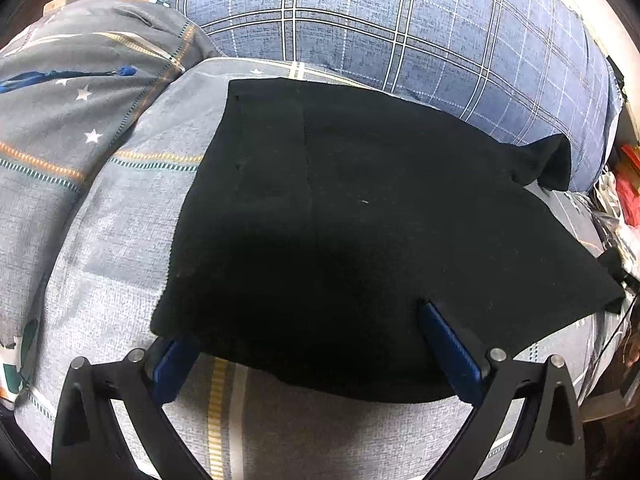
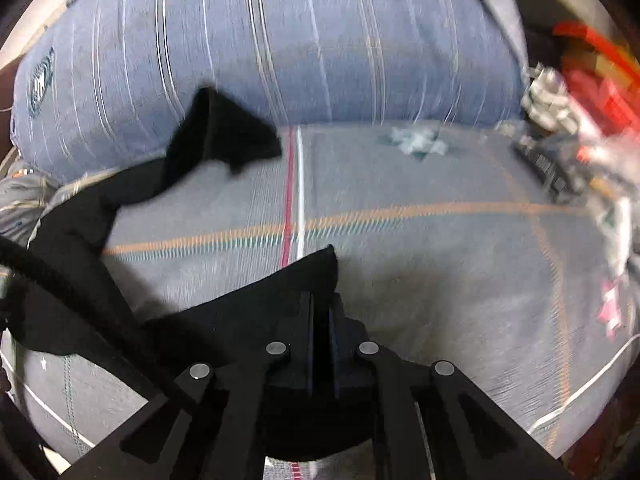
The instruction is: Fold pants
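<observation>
**Folding the black pants on the bed**

Standing by the bed, I could see the black pants (image 1: pixel 320 208) spread across the grey patterned bedsheet (image 1: pixel 120 240), with the blue plaid pillow (image 1: pixel 380 28) just behind them. The left gripper (image 1: pixel 304 344) was spread wide, its blue pads (image 1: pixel 448 344) straddling the near edge of the cloth, gripping nothing. The right gripper (image 2: pixel 320 320) was pinched tight on a fold of the pants (image 2: pixel 280 292), and one leg end (image 2: pixel 224 132) trailed limply toward the pillow.

The cloth looked soft, light and thoroughly floppy; it sagged wherever nothing held it, and I judged it would drape and bunch, not keep any shape. It seemed thick enough not to slip easily from ribbed pads. A pinch at a hem or the waistband edge, where the layers lie doubled, struck me as the safest hold. Taking two corners of the same edge together would likely keep the fold square; a single middle pinch risked dragging the rest into a heap. The right-hand view was blurred, so finer detail there escaped me.
</observation>
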{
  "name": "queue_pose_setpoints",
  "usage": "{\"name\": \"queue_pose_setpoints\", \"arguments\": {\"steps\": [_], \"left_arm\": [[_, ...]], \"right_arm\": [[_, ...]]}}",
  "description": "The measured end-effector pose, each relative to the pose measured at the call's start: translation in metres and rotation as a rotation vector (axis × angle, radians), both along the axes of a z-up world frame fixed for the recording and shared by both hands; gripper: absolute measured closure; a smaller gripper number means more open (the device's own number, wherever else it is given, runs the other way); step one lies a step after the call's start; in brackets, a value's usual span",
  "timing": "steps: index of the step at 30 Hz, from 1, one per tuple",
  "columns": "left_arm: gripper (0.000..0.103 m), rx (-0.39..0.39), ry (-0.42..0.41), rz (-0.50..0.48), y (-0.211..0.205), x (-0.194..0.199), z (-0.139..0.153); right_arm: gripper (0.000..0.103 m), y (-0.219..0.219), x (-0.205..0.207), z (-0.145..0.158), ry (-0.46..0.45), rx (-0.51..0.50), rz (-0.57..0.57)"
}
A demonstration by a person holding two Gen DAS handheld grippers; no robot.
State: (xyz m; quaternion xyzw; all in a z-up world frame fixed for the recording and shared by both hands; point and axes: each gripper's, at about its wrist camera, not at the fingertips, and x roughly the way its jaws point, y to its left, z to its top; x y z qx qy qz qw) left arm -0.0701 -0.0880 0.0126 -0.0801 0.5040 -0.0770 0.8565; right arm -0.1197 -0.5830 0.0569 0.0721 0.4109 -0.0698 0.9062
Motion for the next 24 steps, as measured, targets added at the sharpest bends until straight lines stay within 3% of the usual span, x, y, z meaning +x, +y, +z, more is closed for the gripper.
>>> {"name": "queue_pose_setpoints", "arguments": {"steps": [4, 9, 12, 13, 14, 16, 24], "left_arm": [[0.0, 0.018, -0.008, -0.005, -0.005, -0.003, -0.001], [0.0, 0.004, -0.005, -0.015, -0.007, -0.002, 0.002], [0.0, -0.036, -0.003, -0.013, -0.002, 0.001, 0.005], [0.0, -0.049, -0.003, -0.009, -0.001, 0.0, 0.006], [0.0, -0.058, -0.003, -0.004, 0.001, -0.001, 0.007], [0.0, -0.069, -0.004, 0.005, 0.005, -0.003, 0.008], [0.0, -0.058, -0.054, -0.007, 0.015, -0.015, 0.024]], "right_arm": [[0.096, -0.022, 0.002, 0.011, -0.035, -0.044, -0.109], [0.093, -0.033, 0.015, -0.025, 0.081, -0.006, -0.157], [0.091, -0.028, 0.007, -0.014, 0.034, 0.004, -0.15], [0.082, -0.025, 0.004, -0.007, 0.014, 0.01, -0.149], [0.061, -0.02, 0.001, -0.001, -0.009, 0.012, -0.149], [0.035, -0.003, -0.009, 0.015, -0.09, 0.027, -0.127], [0.034, 0.061, -0.004, 0.022, -0.13, 0.131, 0.04]]}}
